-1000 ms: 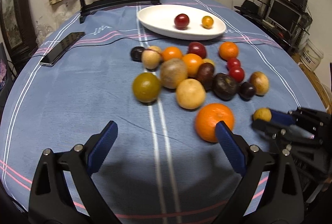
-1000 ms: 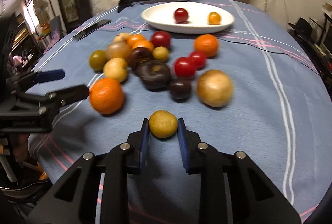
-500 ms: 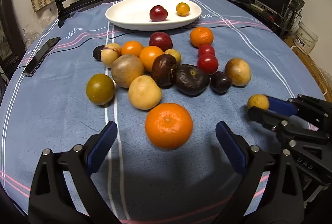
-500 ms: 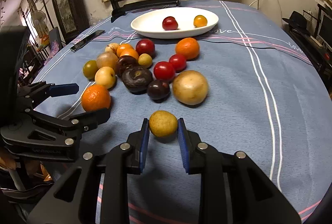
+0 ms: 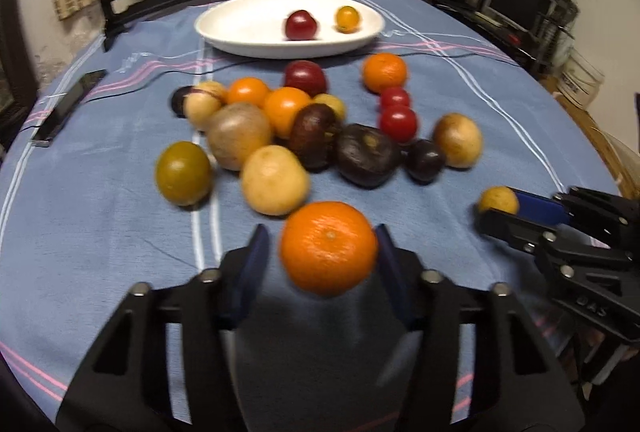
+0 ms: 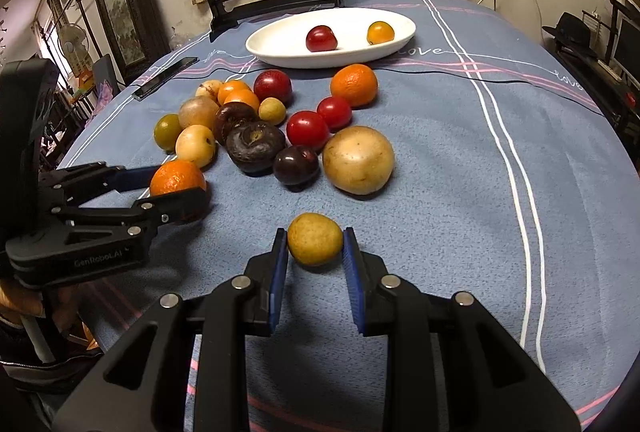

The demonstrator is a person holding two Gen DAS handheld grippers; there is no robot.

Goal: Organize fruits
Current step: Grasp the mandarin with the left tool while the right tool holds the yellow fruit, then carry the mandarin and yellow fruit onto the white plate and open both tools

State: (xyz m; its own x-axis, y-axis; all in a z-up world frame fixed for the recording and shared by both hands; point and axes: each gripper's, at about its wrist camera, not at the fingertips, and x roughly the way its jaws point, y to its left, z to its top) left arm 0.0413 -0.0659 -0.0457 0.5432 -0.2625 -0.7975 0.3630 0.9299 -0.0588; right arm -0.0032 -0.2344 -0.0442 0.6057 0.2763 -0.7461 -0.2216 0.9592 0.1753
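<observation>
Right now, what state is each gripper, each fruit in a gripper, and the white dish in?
Left gripper: closing around the large orange mandarin, right pad touching, left pad short of it.
Right gripper: shut on the small yellow-brown round fruit.
White oval dish: upright, holding one dark red fruit and one small orange fruit.

Left tongs: blue pads closing around a large orange; contact on the far pad seems likely, though blur hides it. Right tongs, at right edge: clamped on a small yellow fruit. Table, blue striped cloth: loose cluster of mixed fruit. White dish beyond: one red fruit, one small orange-yellow fruit. Phone at left.
</observation>
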